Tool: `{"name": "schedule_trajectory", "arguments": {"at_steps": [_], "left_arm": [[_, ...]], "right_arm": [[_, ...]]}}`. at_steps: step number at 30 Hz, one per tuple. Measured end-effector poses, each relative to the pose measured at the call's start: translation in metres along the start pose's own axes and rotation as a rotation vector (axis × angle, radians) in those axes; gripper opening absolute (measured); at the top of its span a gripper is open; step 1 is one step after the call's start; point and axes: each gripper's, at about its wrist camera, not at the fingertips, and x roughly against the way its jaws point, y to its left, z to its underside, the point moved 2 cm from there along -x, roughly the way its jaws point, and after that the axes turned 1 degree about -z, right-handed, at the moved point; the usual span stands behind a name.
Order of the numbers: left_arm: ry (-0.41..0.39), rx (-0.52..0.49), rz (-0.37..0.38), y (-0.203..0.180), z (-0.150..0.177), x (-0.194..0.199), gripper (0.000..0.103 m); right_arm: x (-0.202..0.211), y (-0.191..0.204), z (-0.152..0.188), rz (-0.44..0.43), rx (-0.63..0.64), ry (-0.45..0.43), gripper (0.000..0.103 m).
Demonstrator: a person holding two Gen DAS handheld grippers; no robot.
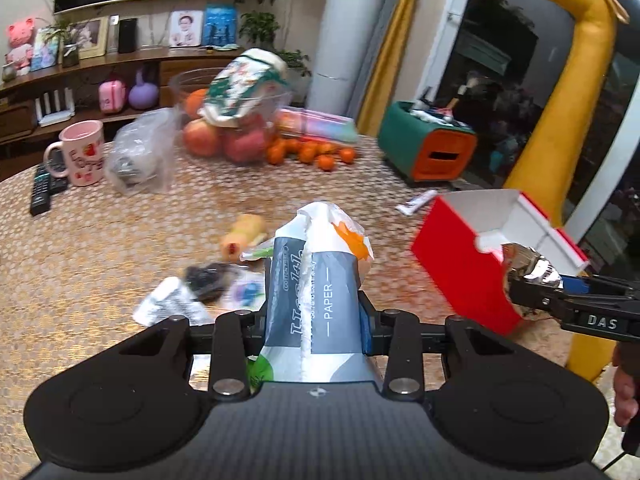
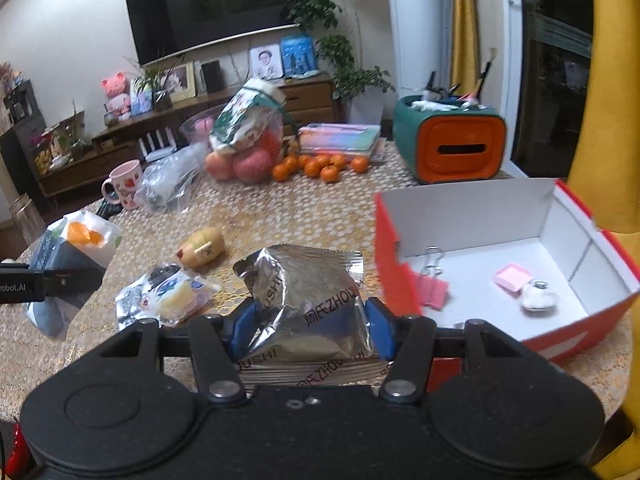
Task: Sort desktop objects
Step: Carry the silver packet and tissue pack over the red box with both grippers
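The red box [image 2: 472, 216] sits open on the table [image 1: 100, 248], stiff and light. The left gripper [image 1: 316, 312] is clamped on a soft tissue pack [image 1: 316, 264] held above the table (it squashes easily, so grab its middle). The right gripper [image 2: 308, 320] squeezes a crinkly, slippery silver snack packet [image 2: 308, 284] beside the box.

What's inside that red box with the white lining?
In the red box lie a pink binder clip, a small pink pad and a small white round thing. Its near wall hides the floor's front strip.
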Motion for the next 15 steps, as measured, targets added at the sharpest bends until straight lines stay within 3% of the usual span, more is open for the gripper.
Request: {"name": "schedule_trajectory", "arguments": {"at_steps": [15], "left_arm": [[0.02,-0.125,0.141,-0.122,-0.01,-0.028,0.036]], "right_arm": [[0.036,-0.079,0.003,0.074,-0.09,-0.053,0.057]]}}
